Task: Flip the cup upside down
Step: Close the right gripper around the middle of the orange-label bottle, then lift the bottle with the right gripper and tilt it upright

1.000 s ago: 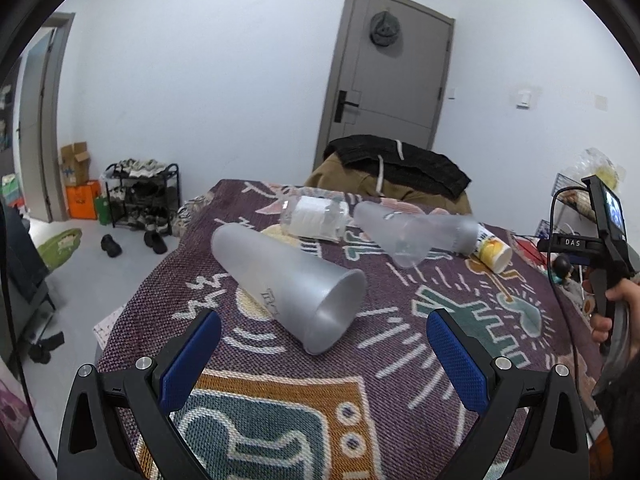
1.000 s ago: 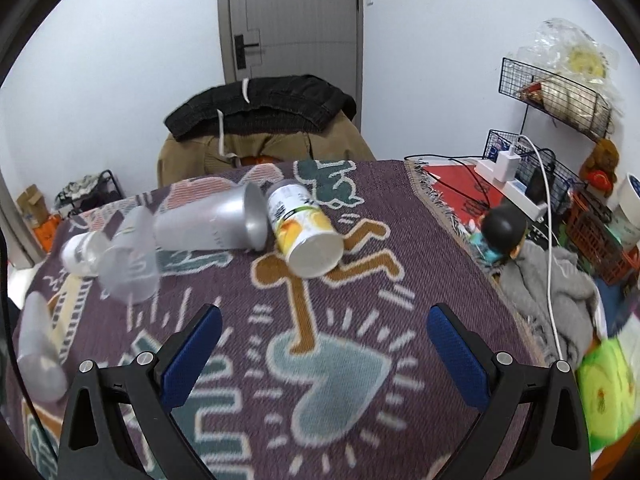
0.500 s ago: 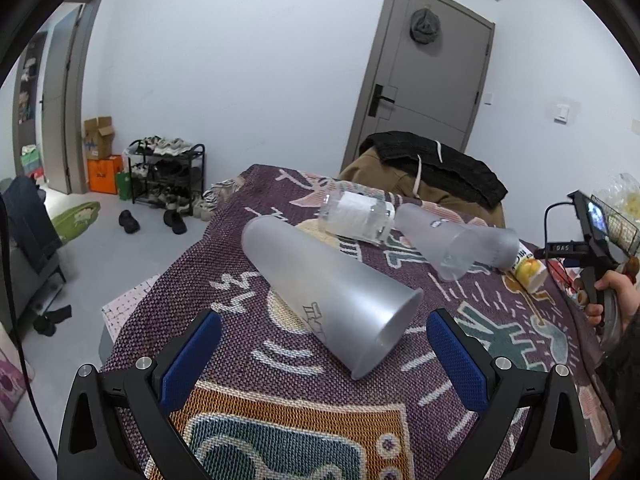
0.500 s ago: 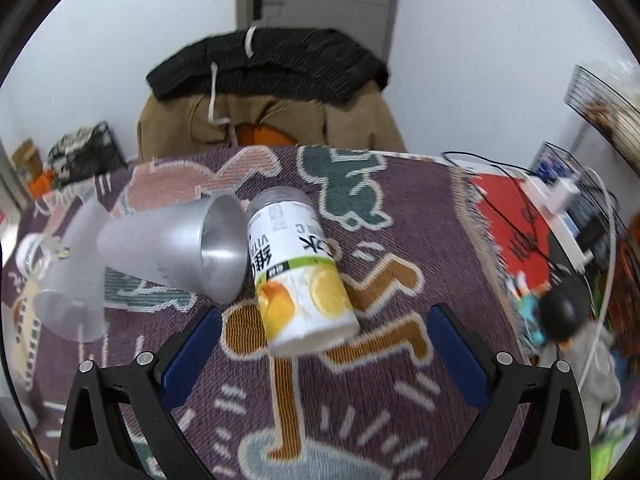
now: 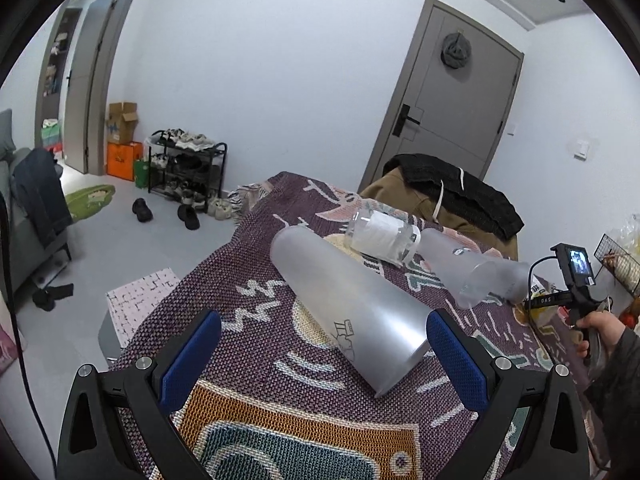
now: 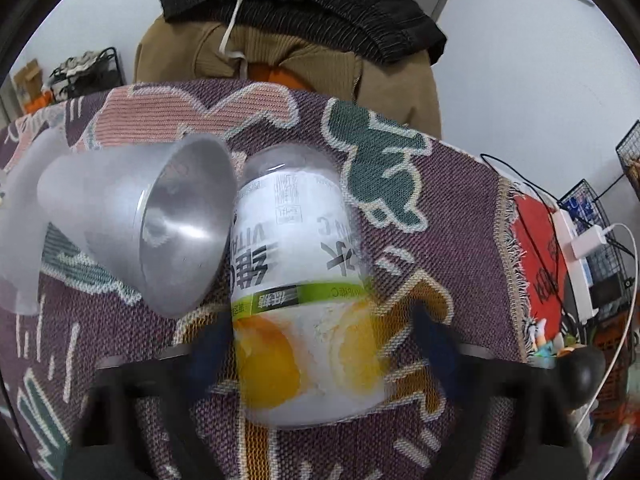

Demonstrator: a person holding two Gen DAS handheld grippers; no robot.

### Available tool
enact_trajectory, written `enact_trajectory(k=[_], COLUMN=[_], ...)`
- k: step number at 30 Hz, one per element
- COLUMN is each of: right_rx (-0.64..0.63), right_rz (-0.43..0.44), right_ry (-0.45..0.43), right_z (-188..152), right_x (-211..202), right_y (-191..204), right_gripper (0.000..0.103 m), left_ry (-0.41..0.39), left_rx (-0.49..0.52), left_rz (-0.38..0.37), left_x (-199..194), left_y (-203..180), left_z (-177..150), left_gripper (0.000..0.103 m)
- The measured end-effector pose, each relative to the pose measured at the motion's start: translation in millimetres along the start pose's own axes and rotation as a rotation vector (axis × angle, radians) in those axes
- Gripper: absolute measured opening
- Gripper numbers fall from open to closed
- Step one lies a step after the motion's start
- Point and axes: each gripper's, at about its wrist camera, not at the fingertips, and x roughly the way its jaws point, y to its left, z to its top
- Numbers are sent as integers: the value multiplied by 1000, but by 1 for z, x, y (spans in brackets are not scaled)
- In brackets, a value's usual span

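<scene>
A tall frosted cup (image 5: 352, 308) lies on its side on the patterned blanket, mouth toward me. My left gripper (image 5: 320, 348) is open, its blue pads on either side of the cup's mouth end, not touching. A white and yellow labelled cup (image 6: 304, 300) lies on its side in the right wrist view. My right gripper (image 6: 316, 344) is open and blurred, its fingers on either side of that cup. A second frosted cup (image 6: 136, 224) lies against it on the left, mouth toward me.
A clear bottle with a white label (image 5: 382, 236) and another frosted cup (image 5: 476, 272) lie further back on the blanket (image 5: 280, 380). A chair draped with clothes (image 6: 296, 40) stands behind the table. The table's left edge drops to the floor (image 5: 120, 240).
Both grippers have moved forward. The left now brackets the frosted cup's mouth end. The right has closed in on the labelled cup, which now sits between its fingers.
</scene>
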Motion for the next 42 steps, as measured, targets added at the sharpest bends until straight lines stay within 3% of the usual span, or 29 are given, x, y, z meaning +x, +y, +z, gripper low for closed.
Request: enact_trajectory(k=[6,18,33,42], right_rx=[45,202,159,127], right_rz=[8,128,204,306], right_ry=[-52,-187,-315,-304], right_z=[-16,-66,-155,-201], right_x=[-32,-126,-220,-239], right_y=[-7,1,65,102], right_gripper=[66,66,66,66], left_ry=[-4,-40,-67,-53], left_rx=[2,-5,-13,30], left_rz=[-14,-54,-79,-119], left_x=[-7,-45,-73,-81], left_y=[-1,5,11,5], left_z=[-1,-3,-2,-11], left_gripper=[103,103,103,103])
